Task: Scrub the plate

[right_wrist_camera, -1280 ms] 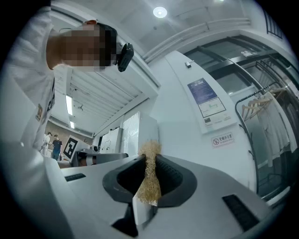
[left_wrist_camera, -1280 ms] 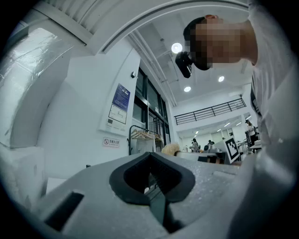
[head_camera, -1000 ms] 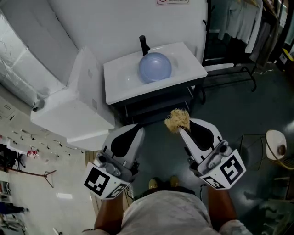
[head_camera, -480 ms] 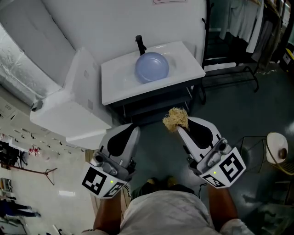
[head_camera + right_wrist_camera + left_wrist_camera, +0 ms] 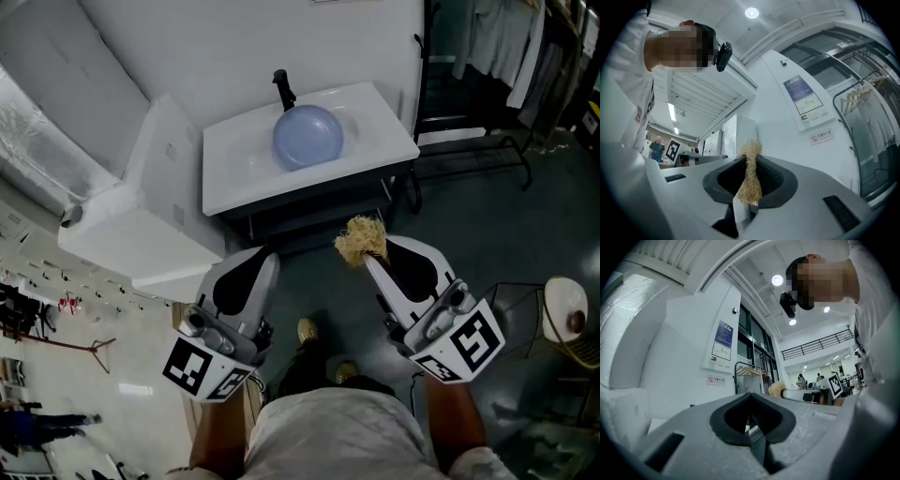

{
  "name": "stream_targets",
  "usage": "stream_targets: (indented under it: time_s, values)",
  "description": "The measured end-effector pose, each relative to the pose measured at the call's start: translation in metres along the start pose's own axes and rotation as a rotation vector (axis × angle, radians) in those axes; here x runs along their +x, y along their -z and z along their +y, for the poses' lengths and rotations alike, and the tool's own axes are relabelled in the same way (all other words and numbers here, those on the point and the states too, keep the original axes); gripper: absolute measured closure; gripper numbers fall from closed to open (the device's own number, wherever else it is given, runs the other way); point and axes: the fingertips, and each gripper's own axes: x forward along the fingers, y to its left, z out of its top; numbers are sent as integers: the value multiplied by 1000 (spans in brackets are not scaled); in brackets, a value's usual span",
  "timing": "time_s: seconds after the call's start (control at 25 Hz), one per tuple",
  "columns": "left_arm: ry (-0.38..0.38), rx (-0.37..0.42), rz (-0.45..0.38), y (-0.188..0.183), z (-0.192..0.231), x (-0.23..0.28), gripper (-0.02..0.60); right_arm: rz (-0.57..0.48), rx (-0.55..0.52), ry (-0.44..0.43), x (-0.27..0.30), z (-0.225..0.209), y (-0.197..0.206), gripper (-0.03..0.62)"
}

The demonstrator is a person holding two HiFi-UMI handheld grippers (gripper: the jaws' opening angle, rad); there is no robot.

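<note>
Right gripper [image 5: 368, 262], jaws clamped on a straw-coloured scrubber [image 5: 361, 242] whose tuft sticks out past the tips. Left gripper [image 5: 264, 255], jaws pressed together with nothing between them. The person holds the two side by side above the dark floor [image 5: 469, 216], both pointing toward the far wall. Well apart from both, at that wall, a blue plate [image 5: 307, 137] lies in the basin of a white sink [image 5: 380, 127], a black tap [image 5: 281, 89] just beyond it.

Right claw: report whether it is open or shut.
The right claw is shut on the scrubber: its jaws pinch the pale fibres, which bulge past the tips.
</note>
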Motion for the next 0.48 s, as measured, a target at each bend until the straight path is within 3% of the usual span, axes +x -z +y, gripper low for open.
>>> stream_targets:
  time_s: [0.48]
  values:
    - [-3, -17, -26, 18, 71, 29, 566, 31, -30, 17, 60, -36, 23, 533]
